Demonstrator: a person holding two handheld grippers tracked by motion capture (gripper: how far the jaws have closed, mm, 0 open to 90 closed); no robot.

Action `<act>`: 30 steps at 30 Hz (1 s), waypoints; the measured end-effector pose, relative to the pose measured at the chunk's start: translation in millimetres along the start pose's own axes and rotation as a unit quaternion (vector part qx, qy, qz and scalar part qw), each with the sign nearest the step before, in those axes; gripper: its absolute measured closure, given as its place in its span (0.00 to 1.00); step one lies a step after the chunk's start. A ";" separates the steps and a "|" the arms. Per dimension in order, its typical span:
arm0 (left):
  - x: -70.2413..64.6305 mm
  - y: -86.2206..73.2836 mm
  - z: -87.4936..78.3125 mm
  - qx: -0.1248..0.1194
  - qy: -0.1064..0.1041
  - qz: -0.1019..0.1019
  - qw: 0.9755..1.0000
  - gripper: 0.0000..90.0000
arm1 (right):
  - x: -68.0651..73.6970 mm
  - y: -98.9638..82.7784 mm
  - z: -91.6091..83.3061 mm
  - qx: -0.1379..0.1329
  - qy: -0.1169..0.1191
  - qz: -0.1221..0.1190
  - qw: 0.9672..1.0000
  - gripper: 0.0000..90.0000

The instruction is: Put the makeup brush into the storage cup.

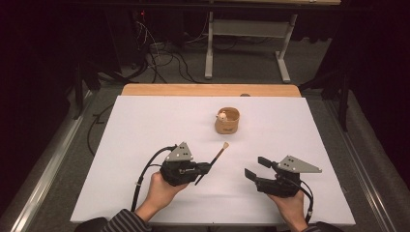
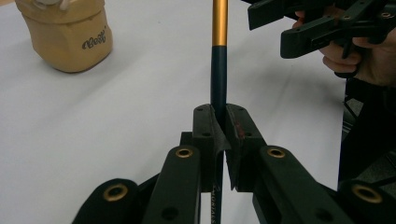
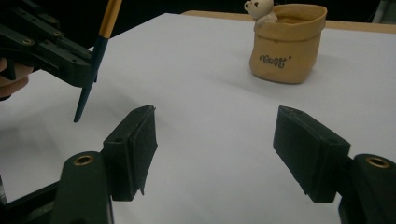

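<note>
In the high view our forearms lay nearest the camera, and above them the left gripper [image 1: 205, 169] was clamped on a thin brush [image 1: 218, 153], its pale tip angled up toward the tan pot [image 1: 227, 121] standing well apart on the white table [image 1: 145, 135]; the right gripper [image 1: 255, 168] hovered beside it with jaws spread and nothing between them. In the left gripper view the jaws stood nearest, pinched tight on the dark handle of the brush [image 2: 218, 70] just below its gold ferrule, with the pot [image 2: 70, 37] far off at upper left. We judged the hold narrow and low on the stem, so the brush could pivot or slip if it struck the pot's rim. In the right gripper view the empty pads [image 3: 133, 144] sat wide apart, and the brush [image 3: 95, 60] hung tilted, its pointed end just above the table. The pot [image 3: 286, 42], small with a bear figure [image 3: 259, 10] on its rim, looked light enough to tip if we nudged it.
</note>
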State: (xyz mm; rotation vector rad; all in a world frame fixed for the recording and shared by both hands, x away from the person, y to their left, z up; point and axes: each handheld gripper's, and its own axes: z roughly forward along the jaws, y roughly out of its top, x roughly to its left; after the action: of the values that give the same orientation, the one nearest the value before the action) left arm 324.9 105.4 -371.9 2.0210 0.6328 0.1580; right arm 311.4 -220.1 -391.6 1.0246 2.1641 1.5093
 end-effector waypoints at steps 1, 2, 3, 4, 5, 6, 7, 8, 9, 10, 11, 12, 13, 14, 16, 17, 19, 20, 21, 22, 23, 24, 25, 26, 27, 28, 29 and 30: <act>0.0 0.0 0.0 0.000 0.000 0.000 1.000 0.93 | 1.0 1.2 0.1 -0.002 0.000 -0.002 1.000 0.36; 0.1 0.0 0.0 -0.001 -0.001 0.000 1.000 0.93 | 1.8 2.2 0.4 -0.004 0.003 -0.002 1.000 0.36; 0.2 0.1 0.3 -0.002 -0.001 0.000 1.000 0.93 | 2.3 2.9 1.1 -0.003 0.006 -0.004 1.000 0.36; 0.3 0.1 0.7 -0.002 -0.001 -0.001 1.000 0.93 | 3.0 3.3 2.4 -0.002 0.008 -0.004 1.000 0.37; 0.3 0.2 1.3 -0.001 -0.001 -0.001 1.000 0.93 | 3.2 3.6 3.5 -0.001 0.008 -0.007 1.000 0.37; 0.1 0.2 2.2 -0.001 -0.002 0.000 1.000 0.93 | 3.8 4.1 4.9 0.000 0.008 -0.010 1.000 0.37; -0.2 0.3 2.7 0.000 -0.002 0.000 1.000 0.93 | 4.7 5.1 6.2 0.001 0.007 -0.014 1.000 0.37; -0.5 0.3 3.1 0.001 -0.002 0.001 1.000 0.93 | 5.7 5.9 6.8 -0.001 0.007 -0.016 1.000 0.36; -0.9 0.5 3.3 0.000 -0.002 0.001 1.000 0.93 | 6.6 6.8 7.3 -0.005 0.007 -0.019 1.000 0.36; -1.1 0.6 3.4 0.000 -0.003 0.002 1.000 0.93 | 7.8 7.6 7.6 -0.007 0.006 -0.019 1.000 0.36; -1.4 0.7 3.5 -0.001 -0.002 0.002 1.000 0.93 | 8.5 8.5 8.4 -0.011 0.008 -0.022 1.000 0.36; -1.6 0.8 3.6 -0.001 -0.002 0.002 1.000 0.93 | 9.1 9.1 8.7 -0.012 0.009 -0.023 1.000 0.36; -1.7 0.9 3.7 -0.002 -0.002 0.002 1.000 0.93 | 10.2 9.7 9.4 -0.012 0.011 -0.022 1.000 0.36; -1.6 0.9 3.9 -0.003 -0.002 0.002 1.000 0.93 | 11.0 10.2 10.5 -0.013 0.012 -0.023 1.000 0.36; -0.8 1.0 4.1 -0.003 -0.002 0.001 1.000 0.93 | 13.8 11.4 13.1 -0.009 0.013 -0.028 0.999 0.37; -0.4 1.0 4.4 -0.003 -0.002 0.001 1.000 0.93 | 15.0 12.0 14.2 -0.009 0.013 -0.034 0.999 0.37; 0.2 0.9 5.1 -0.003 -0.003 0.000 1.000 0.93 | 18.1 13.4 16.4 -0.007 0.015 -0.040 0.999 0.39; 0.2 0.8 5.3 -0.003 -0.003 0.000 1.000 0.93 | 19.0 14.6 17.6 -0.004 0.019 -0.039 0.999 0.40; 0.2 0.8 5.4 -0.003 -0.003 0.000 1.000 0.93 | 19.7 15.2 18.2 -0.003 0.021 -0.037 0.999 0.40; 0.0 0.9 5.5 -0.003 -0.003 0.000 1.000 0.93 | 20.1 16.1 19.1 -0.003 0.023 -0.037 0.999 0.41; -0.3 1.0 5.7 -0.003 -0.004 0.001 1.000 0.93 | 20.9 16.8 19.8 -0.002 0.026 -0.035 0.999 0.41; -0.4 1.1 6.0 -0.002 -0.004 0.002 1.000 0.93 | 21.6 17.8 20.6 -0.002 0.030 -0.035 0.999 0.42; -0.5 1.2 6.3 -0.002 -0.004 0.002 1.000 0.93 | 22.4 18.7 21.5 -0.003 0.033 -0.035 0.999 0.43; -0.4 1.1 6.7 -0.002 -0.005 0.002 1.000 0.93 | 23.1 19.5 22.5 -0.002 0.035 -0.035 0.999 0.43; -0.1 1.1 7.1 -0.001 -0.005 0.002 1.000 0.93 | 23.5 20.3 23.8 -0.002 0.038 -0.036 0.999 0.44; 0.1 1.0 7.3 -0.001 -0.005 0.002 1.000 0.93 | 24.1 21.1 25.5 -0.001 0.042 -0.035 0.999 0.44; 0.3 1.0 7.5 -0.002 -0.005 0.002 1.000 0.93 | 24.4 21.6 26.6 0.000 0.044 -0.035 0.998 0.44; 0.5 1.0 7.4 -0.001 -0.005 0.002 1.000 0.93 | 25.1 22.4 28.0 0.000 0.045 -0.032 0.998 0.44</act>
State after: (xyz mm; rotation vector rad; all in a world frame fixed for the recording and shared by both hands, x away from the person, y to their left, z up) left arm 328.3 99.5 -374.9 2.0194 0.6220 0.1522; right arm 319.5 -179.0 -378.9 0.8934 2.2367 1.5531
